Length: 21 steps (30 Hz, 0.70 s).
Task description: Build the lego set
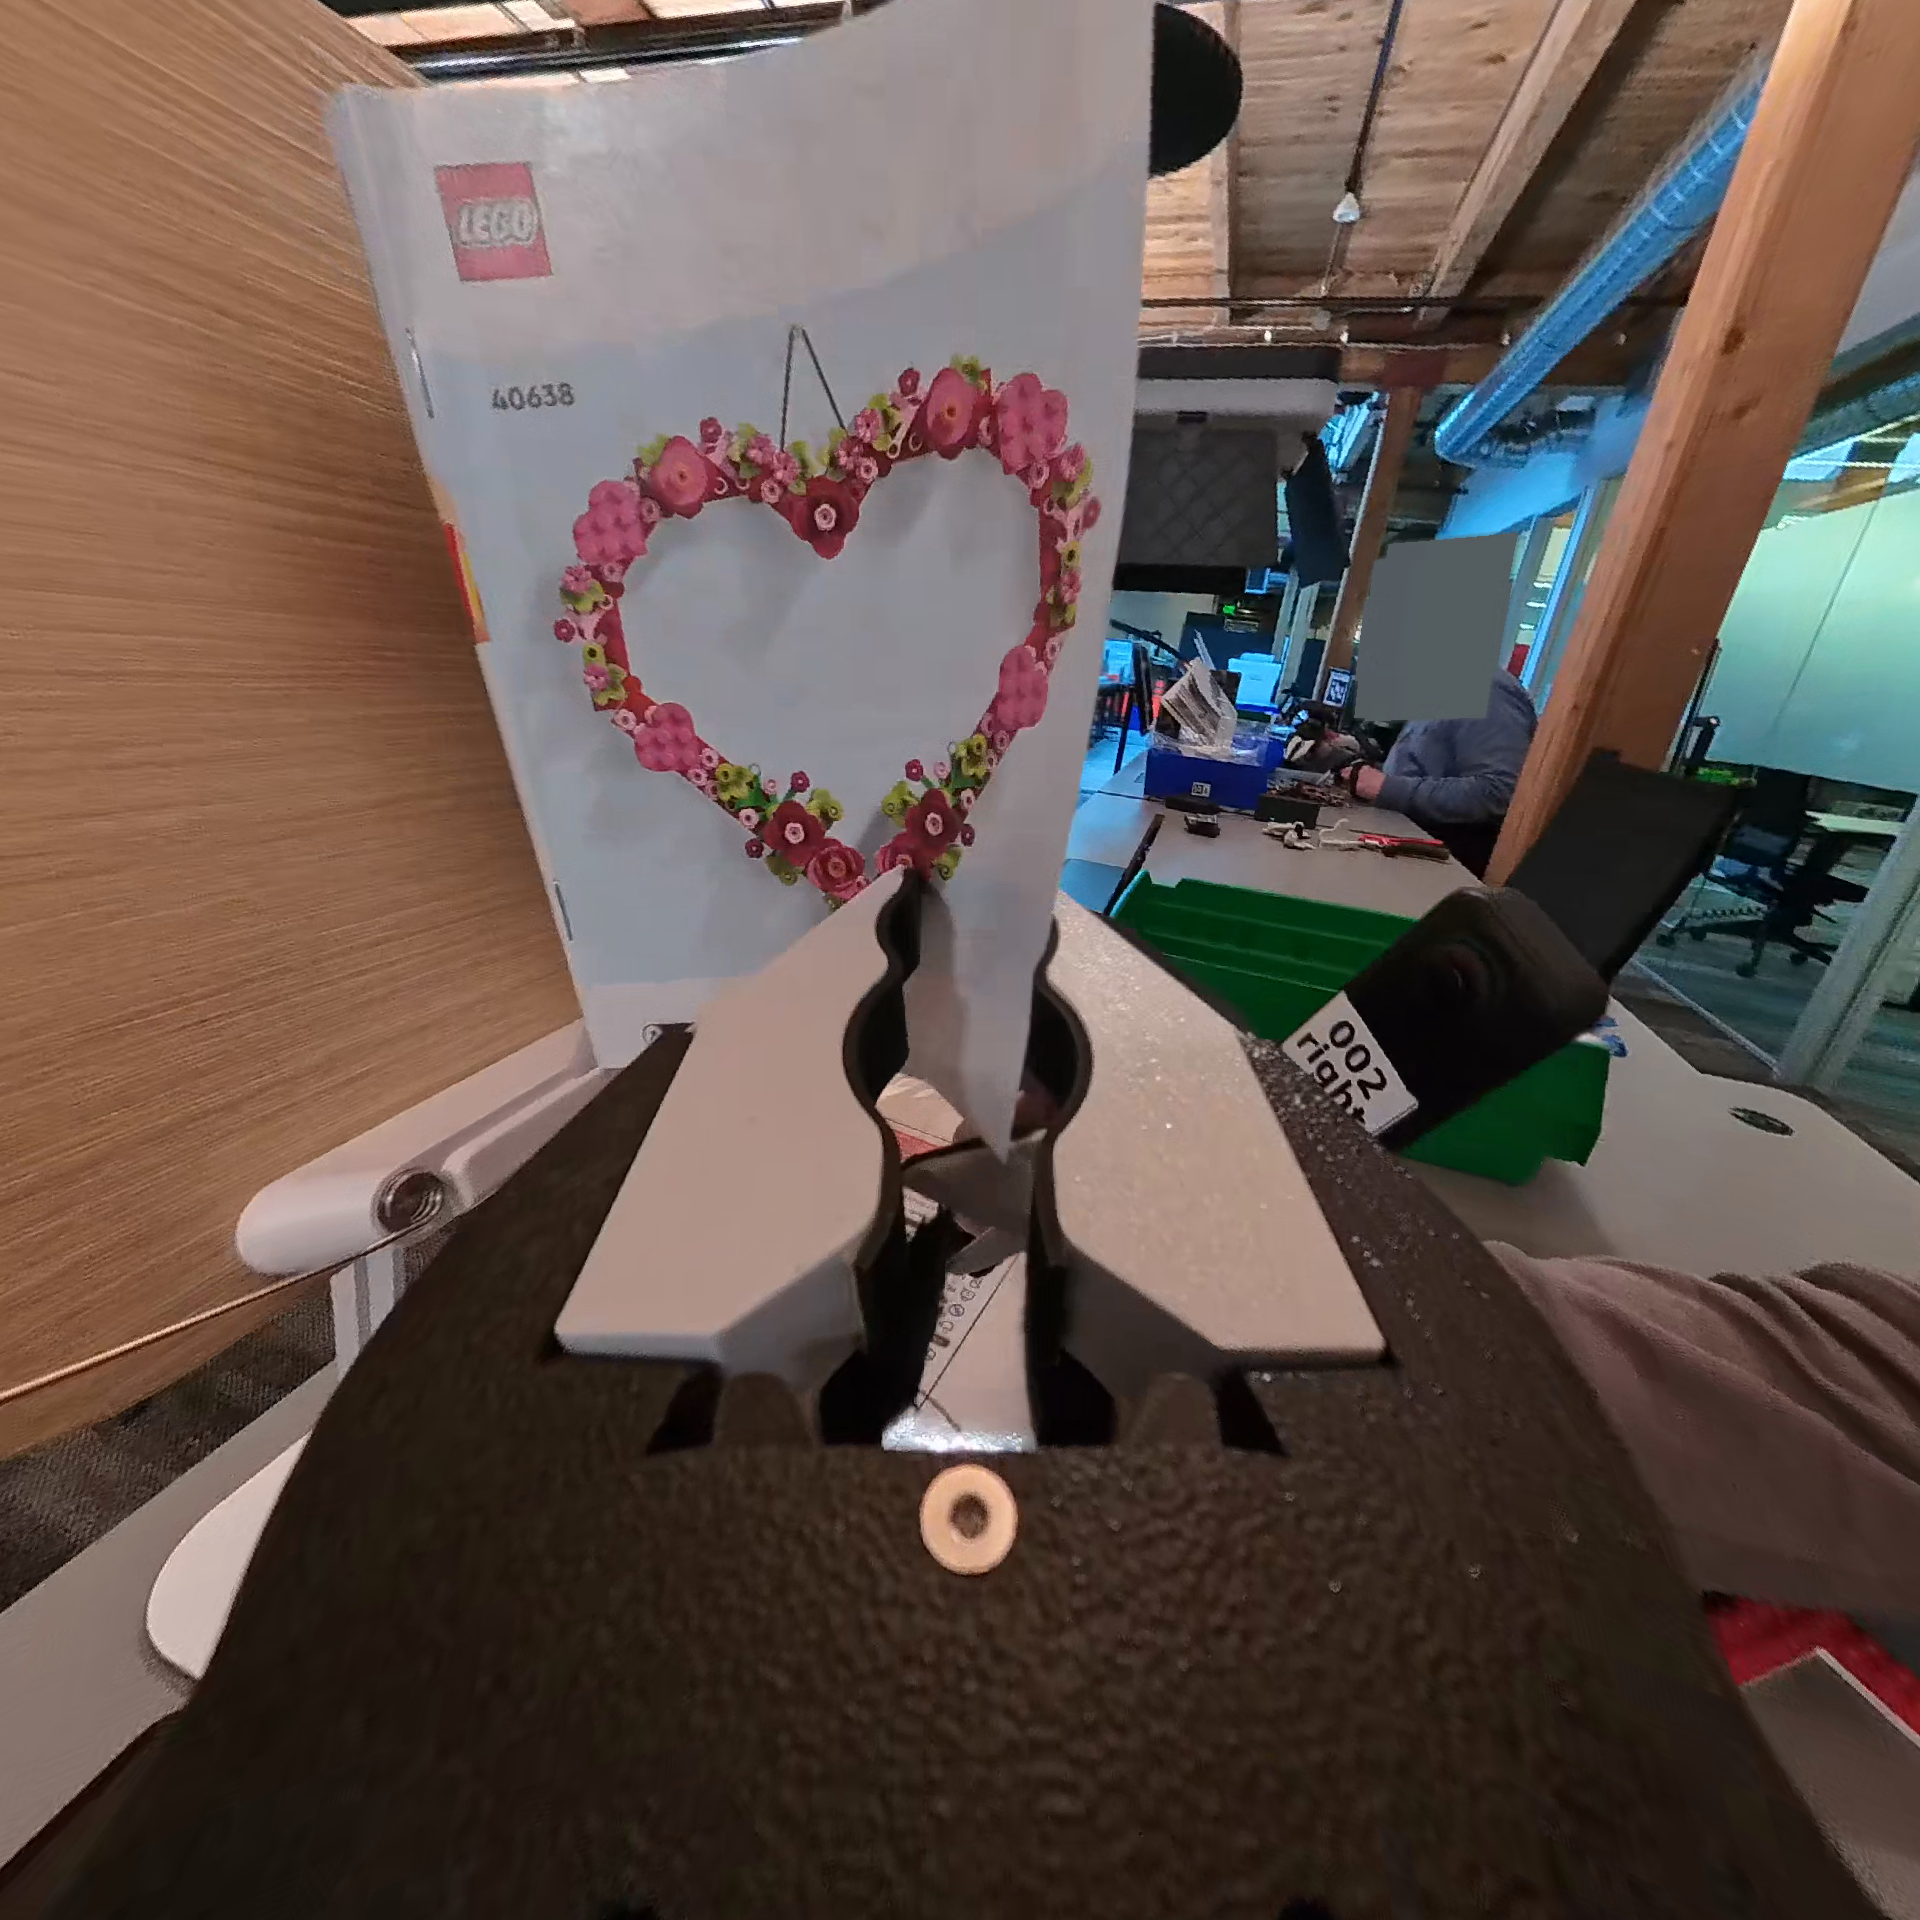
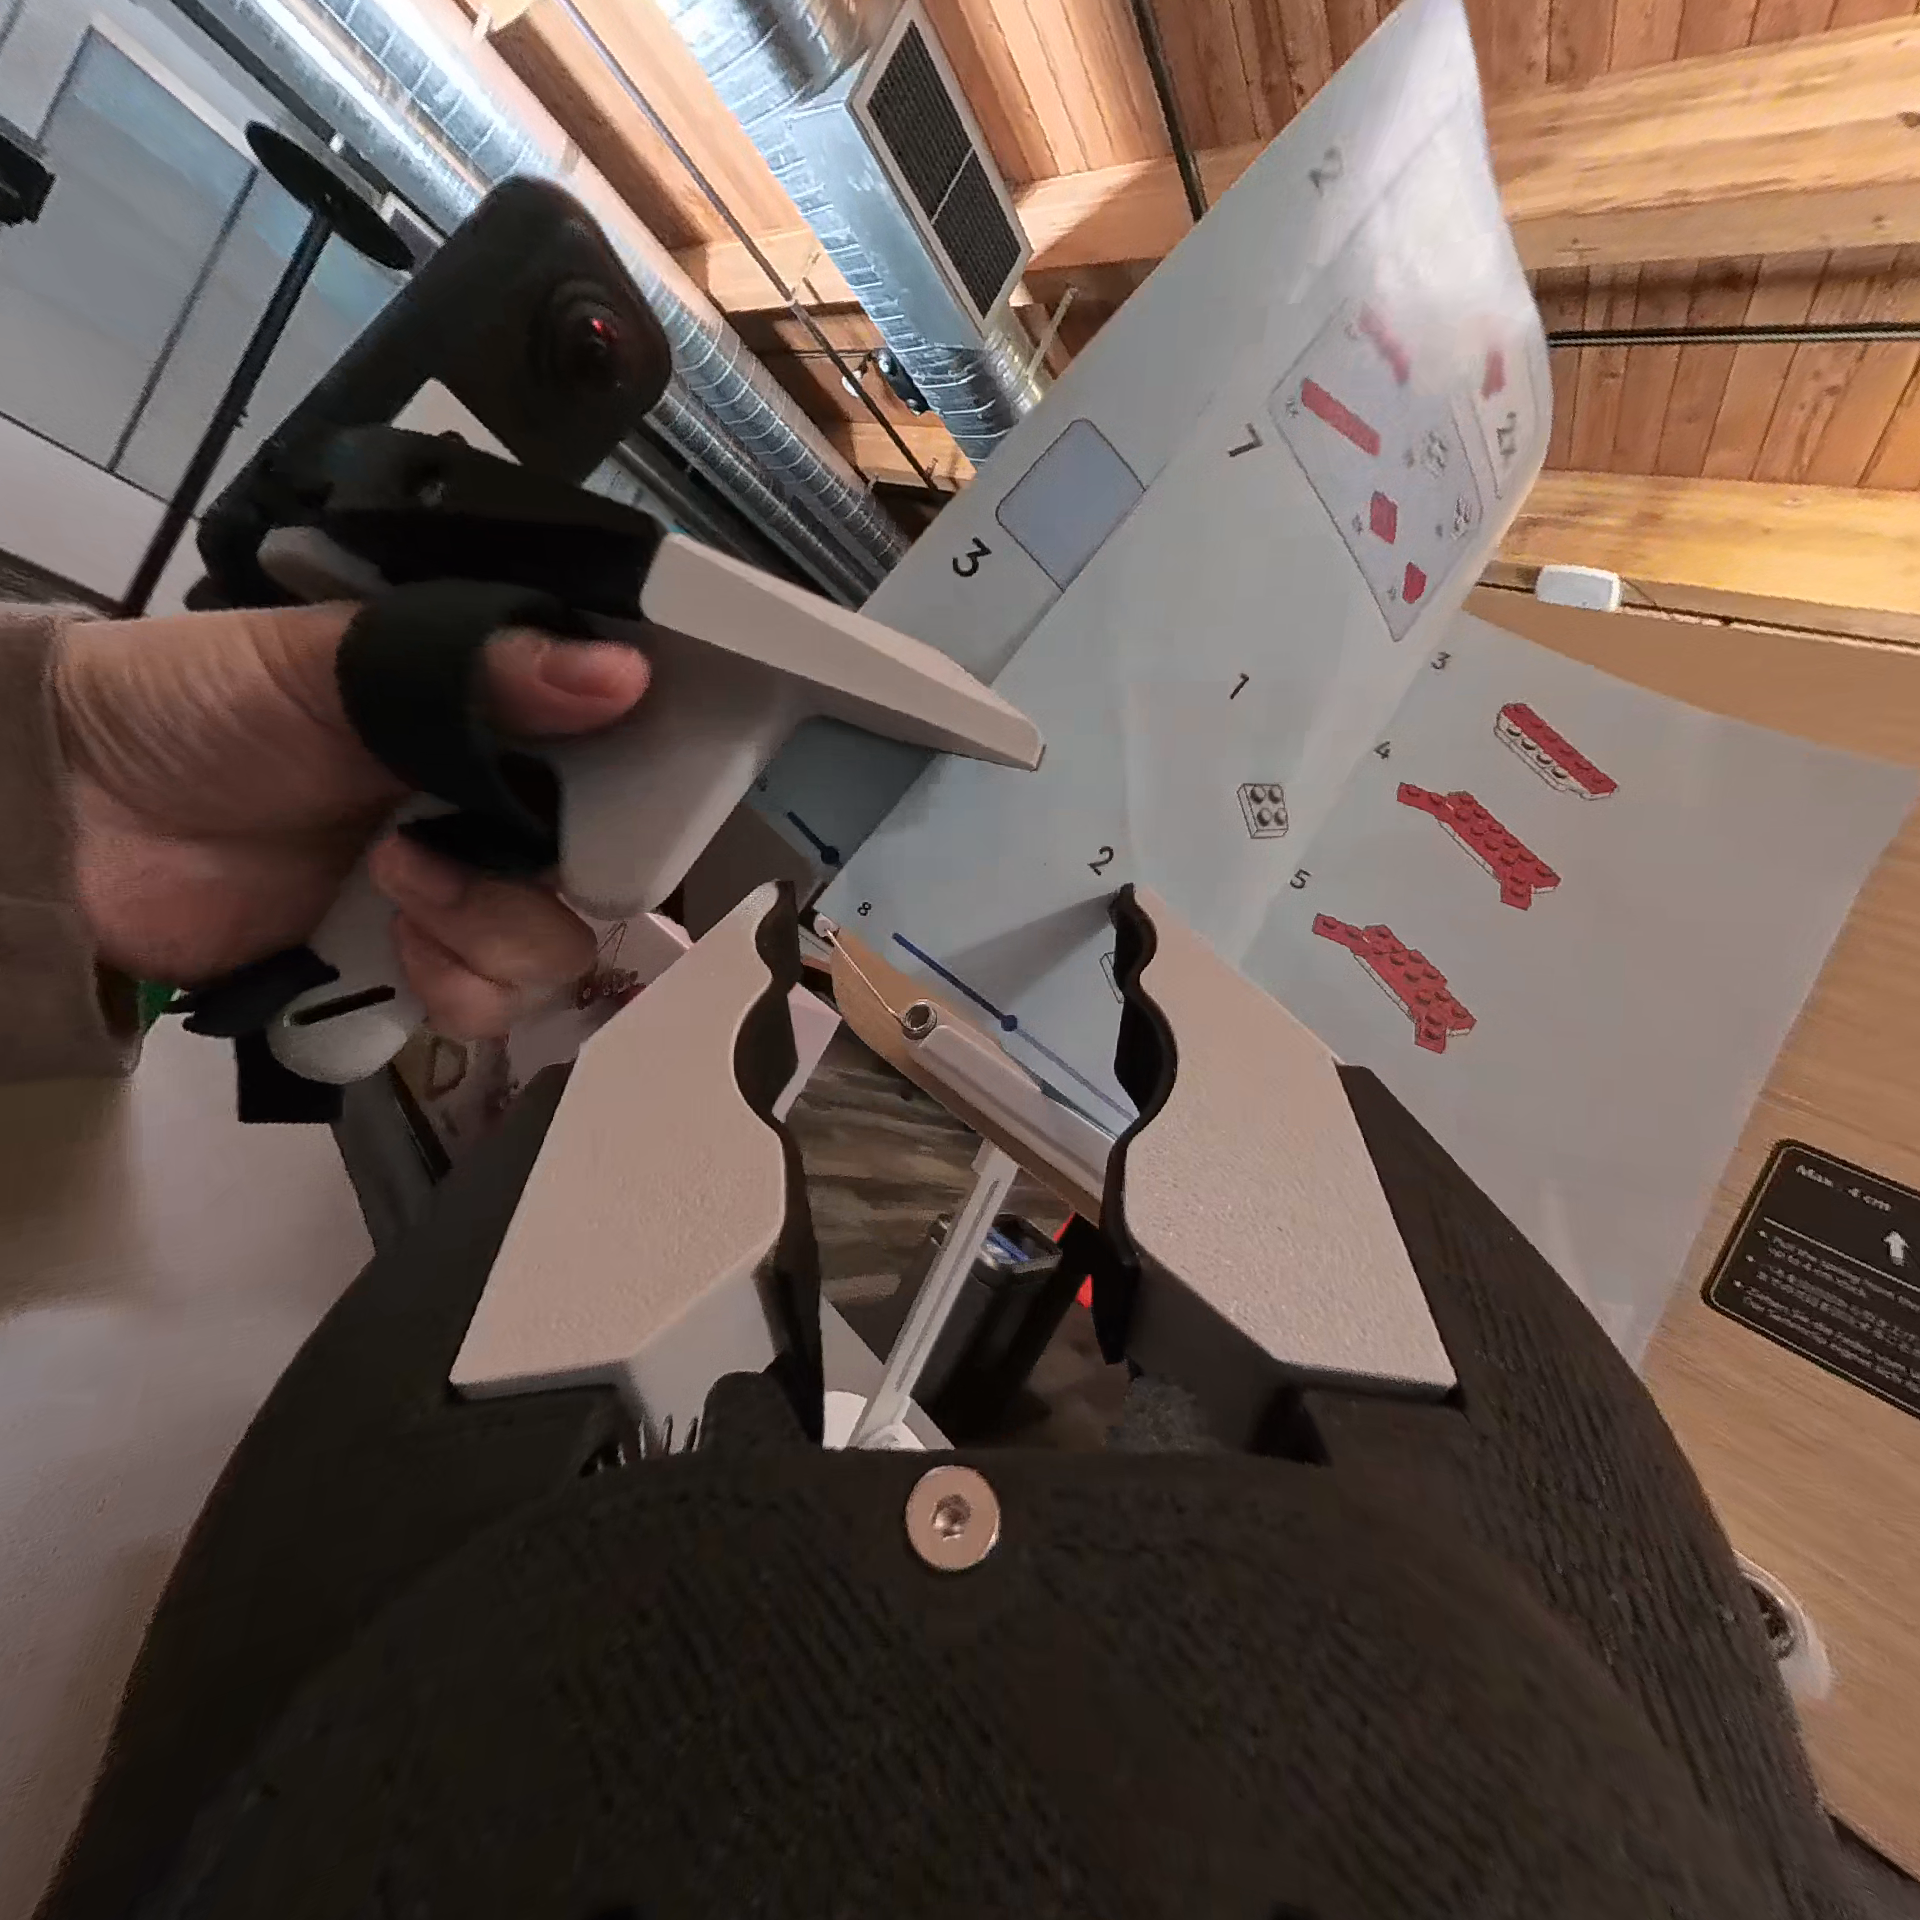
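The pale blue instruction booklet [image 1: 748, 582] stands upright against a wooden board [image 1: 208, 727], its cover showing a flower heart. My left gripper [image 1: 920, 883] is shut on the lower right corner of the cover page, which is peeled away from the rest. In the right wrist view the lifted page [image 2: 1195, 582] and the page behind it [image 2: 1558, 987], with red brick steps, both show. A hand holds the left gripper [image 2: 997, 727] there, pinching the page edge. My right gripper [image 2: 951, 914] is open and empty, its jaws apart just in front of the booklet's bottom edge.
A white spring clip holder [image 1: 410, 1195] supports the booklet at the board's base. A green bin [image 1: 1247, 945] sits on the table to the right, behind the right gripper's camera [image 1: 1475, 997]. A wooden post [image 1: 1714, 436] and a seated person [image 1: 1455, 758] are farther back. Only a small space, under 4 cm, lies between the two pairs of fingers.
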Each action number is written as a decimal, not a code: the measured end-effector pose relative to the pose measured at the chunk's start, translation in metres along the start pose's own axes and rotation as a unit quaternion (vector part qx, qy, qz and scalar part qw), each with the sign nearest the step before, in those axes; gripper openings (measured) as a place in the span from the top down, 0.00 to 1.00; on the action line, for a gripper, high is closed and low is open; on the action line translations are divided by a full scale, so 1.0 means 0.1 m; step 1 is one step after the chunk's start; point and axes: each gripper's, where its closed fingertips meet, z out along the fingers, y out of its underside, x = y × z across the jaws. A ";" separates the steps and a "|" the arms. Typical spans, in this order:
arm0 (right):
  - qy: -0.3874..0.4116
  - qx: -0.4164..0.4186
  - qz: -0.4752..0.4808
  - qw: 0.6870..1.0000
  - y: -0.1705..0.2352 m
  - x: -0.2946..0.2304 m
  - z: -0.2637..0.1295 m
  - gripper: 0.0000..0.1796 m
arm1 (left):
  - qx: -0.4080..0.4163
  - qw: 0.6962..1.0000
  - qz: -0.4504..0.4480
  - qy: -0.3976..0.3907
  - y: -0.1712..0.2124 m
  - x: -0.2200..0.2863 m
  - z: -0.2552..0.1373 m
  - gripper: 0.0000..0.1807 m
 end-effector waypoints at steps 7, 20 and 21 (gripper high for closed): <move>-0.011 0.000 0.019 1.000 -0.01 0.03 -0.01 0.67 | -0.002 1.000 0.011 0.003 0.01 0.02 0.02 0.92; -0.028 0.011 0.062 0.998 -0.02 0.04 -0.02 0.68 | -0.002 1.000 -0.005 0.025 0.03 0.07 0.05 0.90; -0.028 0.011 0.063 0.998 -0.03 0.05 -0.02 0.68 | -0.002 1.000 -0.004 0.023 0.03 0.06 0.05 0.90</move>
